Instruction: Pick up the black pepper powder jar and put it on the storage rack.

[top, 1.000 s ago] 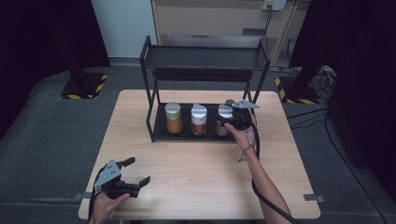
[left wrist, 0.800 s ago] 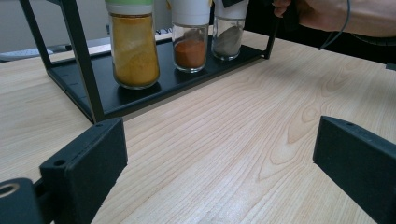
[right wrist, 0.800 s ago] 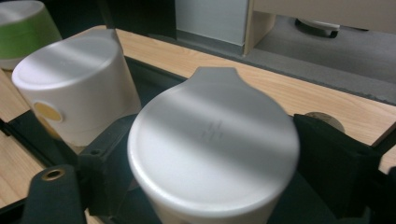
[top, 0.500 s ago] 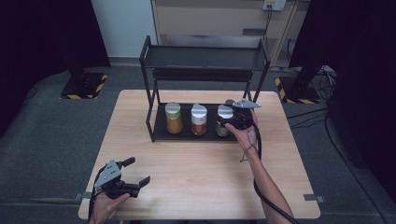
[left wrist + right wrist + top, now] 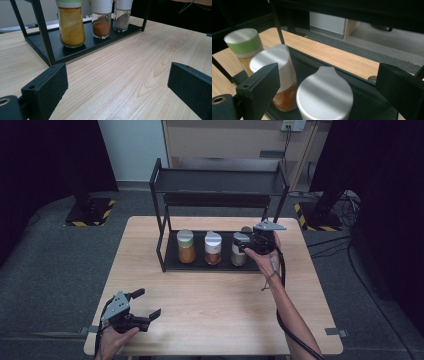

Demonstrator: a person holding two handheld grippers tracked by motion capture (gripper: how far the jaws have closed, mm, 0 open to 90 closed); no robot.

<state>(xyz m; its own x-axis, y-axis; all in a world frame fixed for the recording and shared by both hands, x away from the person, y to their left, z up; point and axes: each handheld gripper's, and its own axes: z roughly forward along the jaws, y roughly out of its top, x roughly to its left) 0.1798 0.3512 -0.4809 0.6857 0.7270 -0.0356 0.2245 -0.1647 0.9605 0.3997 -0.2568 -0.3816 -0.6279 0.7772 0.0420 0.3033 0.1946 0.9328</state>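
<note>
Your right gripper (image 5: 248, 243), jaws wide open, hangs just above the upright grey jar (image 5: 324, 96) at the rack's (image 5: 165, 210) right end, while your open left gripper (image 5: 142, 304) waits far away.

wood table (image 5: 210, 285), black rack (image 5: 220, 185) w/ 3 jars (image 5: 213, 248)
</note>
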